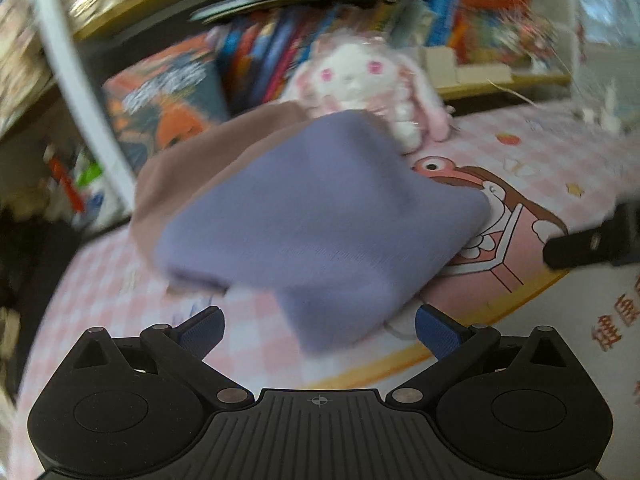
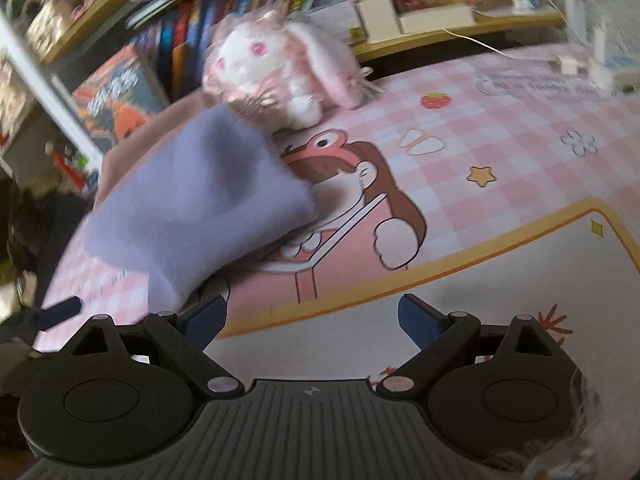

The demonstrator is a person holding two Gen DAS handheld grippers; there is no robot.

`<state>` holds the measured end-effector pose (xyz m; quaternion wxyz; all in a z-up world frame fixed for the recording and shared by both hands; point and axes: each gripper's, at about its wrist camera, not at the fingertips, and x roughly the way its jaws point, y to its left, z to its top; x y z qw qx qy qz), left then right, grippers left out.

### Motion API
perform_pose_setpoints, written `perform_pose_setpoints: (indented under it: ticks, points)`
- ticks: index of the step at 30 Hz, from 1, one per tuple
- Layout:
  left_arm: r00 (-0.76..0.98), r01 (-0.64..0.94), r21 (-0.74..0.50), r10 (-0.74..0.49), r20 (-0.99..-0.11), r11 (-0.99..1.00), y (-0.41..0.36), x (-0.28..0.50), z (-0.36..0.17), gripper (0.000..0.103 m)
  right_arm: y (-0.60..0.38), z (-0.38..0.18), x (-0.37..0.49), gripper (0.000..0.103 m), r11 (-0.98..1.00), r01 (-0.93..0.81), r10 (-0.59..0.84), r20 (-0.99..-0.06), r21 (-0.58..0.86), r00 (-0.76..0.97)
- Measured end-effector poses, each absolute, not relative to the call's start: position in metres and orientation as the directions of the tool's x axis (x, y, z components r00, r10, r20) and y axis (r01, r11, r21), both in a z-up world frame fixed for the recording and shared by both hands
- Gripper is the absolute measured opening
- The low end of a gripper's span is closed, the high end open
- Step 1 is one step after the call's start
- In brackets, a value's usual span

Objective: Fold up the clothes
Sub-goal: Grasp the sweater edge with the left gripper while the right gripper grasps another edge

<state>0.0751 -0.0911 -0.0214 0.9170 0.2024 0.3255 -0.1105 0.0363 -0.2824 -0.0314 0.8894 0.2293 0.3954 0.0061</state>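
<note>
I'm holding both tongs spread apart, gripping nothing. The purple garment (image 1: 320,220) is lying on the pink checked mat (image 2: 500,132), on top of a mauve cloth (image 1: 192,168). It's sitting dead ahead of my left gripper (image 1: 318,326), near corner almost between the pads, and up-left of my right gripper (image 2: 312,320). Left is nearer. Long axis is running near-to-far, toward the plush bunny (image 1: 360,80).
</note>
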Motion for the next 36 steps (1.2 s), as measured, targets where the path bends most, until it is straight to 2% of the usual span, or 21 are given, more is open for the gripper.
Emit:
perform_pose_setpoints:
  ticks: [6,7,8,9,10,11,14,19,22,25,27,29,32,34,36]
  points:
    - [0.825,0.45,0.585,-0.064,-0.561,0.674,-0.139,0.088,-0.052,0.098,-0.307,-0.034,0.049,0.093,0.806,0.236,0.266,-0.688,0.543,0.675]
    - [0.837,0.444,0.627,-0.046,-0.545,0.64,-0.143,0.09,-0.059,0.09,-0.308,-0.035,0.05,0.093,0.789,0.247,0.281,-0.689,0.562,0.668]
    - [0.846,0.436,0.658,-0.031,-0.532,0.614,-0.145,0.092,-0.065,0.072,-0.309,-0.036,0.051,0.093,0.773,0.258,0.295,-0.689,0.579,0.661]
    - [0.847,0.433,0.665,-0.022,-0.531,0.608,-0.144,0.095,-0.068,0.062,-0.309,-0.036,0.051,0.093,0.763,0.259,0.308,-0.686,0.592,0.659]
    - [0.839,0.441,0.65,-0.028,-0.543,0.619,-0.141,0.096,-0.066,0.038,-0.309,-0.036,0.051,0.093,0.753,0.252,0.324,-0.676,0.608,0.662]
    - [0.83,0.451,0.622,-0.044,-0.556,0.64,-0.137,0.097,-0.061,0.026,-0.308,-0.035,0.05,0.093,0.743,0.245,0.339,-0.666,0.623,0.665]
    - [0.815,0.467,0.537,-0.107,-0.569,0.703,-0.123,0.09,-0.039,0.021,-0.308,-0.036,0.049,0.093,0.705,0.219,0.393,-0.629,0.674,0.671]
    - [0.793,0.488,0.412,-0.194,-0.577,0.77,-0.103,0.06,-0.01,0.019,-0.311,-0.044,0.05,0.092,0.573,0.217,0.498,-0.546,0.79,0.674]
    - [0.779,0.496,0.383,-0.204,-0.593,0.779,-0.1,0.037,-0.008,0.019,-0.314,-0.049,0.049,0.089,0.486,0.219,0.548,-0.49,0.846,0.678]
    - [0.767,0.495,0.362,-0.202,-0.609,0.79,-0.101,0.017,-0.01,0.019,-0.316,-0.053,0.047,0.071,0.413,0.216,0.591,-0.441,0.885,0.676]
    - [0.763,0.482,0.343,-0.194,-0.616,0.806,-0.1,0.005,-0.009,0.019,-0.316,-0.055,0.046,0.038,0.418,0.217,0.612,-0.45,0.882,0.651]
    - [0.763,0.471,0.321,-0.197,-0.616,0.822,-0.098,-0.002,-0.005,0.019,-0.317,-0.058,0.044,0.014,0.43,0.228,0.63,-0.471,0.874,0.617]
    - [0.791,0.459,0.281,-0.243,-0.561,0.843,-0.101,-0.008,0.025,0.018,-0.324,-0.046,0.034,0.012,0.405,0.154,0.655,-0.404,0.901,0.638]
    - [0.823,0.468,0.236,-0.323,-0.468,0.852,-0.107,-0.011,0.063,0.017,-0.337,-0.015,0.03,0.012,0.368,0.051,0.654,-0.298,0.928,0.695]
    - [0.853,0.477,0.185,-0.401,-0.335,0.859,-0.11,-0.014,0.106,0.017,-0.354,0.034,0.032,0.012,0.329,-0.078,0.636,-0.16,0.941,0.755]
